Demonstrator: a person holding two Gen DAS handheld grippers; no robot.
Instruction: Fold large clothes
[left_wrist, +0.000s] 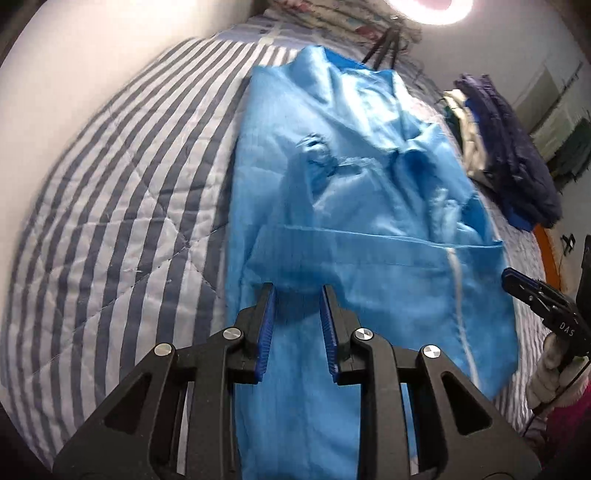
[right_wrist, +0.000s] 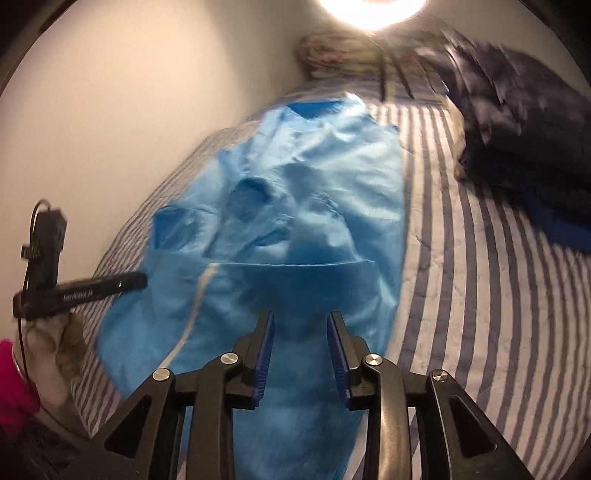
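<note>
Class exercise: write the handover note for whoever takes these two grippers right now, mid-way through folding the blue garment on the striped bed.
Left gripper: jaws apart, nothing between the pads, over the blue garment.
Right gripper: the same, jaws apart and holding nothing.
Garment lies lengthwise on the striped quilt, a dark folded pile beside it.
Done: near end looks folded back, leaving a straight crosswise edge.
Left: probably further folds, then smoothing the crumpled far half.

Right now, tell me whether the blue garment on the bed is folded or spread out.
Partly folded. The blue garment lies in a long strip on the striped bedcover, sides turned in and rumpled, with one straight fold edge across it. Not yet a compact bundle.
</note>
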